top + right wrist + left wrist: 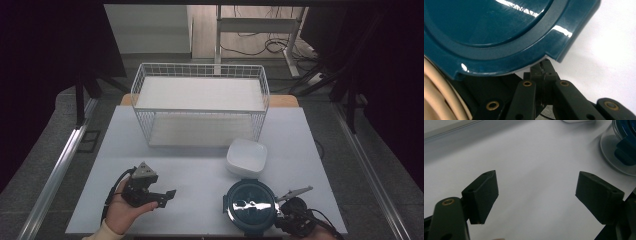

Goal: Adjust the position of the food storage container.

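Observation:
A round container with a glossy teal lid (249,205) sits at the table's front edge, right of centre. In the right gripper view the lid (499,32) looms just above my right gripper (544,68), whose jaws are pressed together at the rim under the lid's edge. The same gripper (278,212) sits against the container's right side in the high view. A hand holds my left gripper (167,197) at the front left, jaws spread wide over bare table (536,195), nothing between them. The container's clear wall (616,152) shows at the left gripper view's upper right.
A white wire basket (200,107) with two shelves stands at the back of the white table (200,175). A white rounded-square bowl (246,156) rests just behind the container. Cables and desk legs lie on the floor beyond the table.

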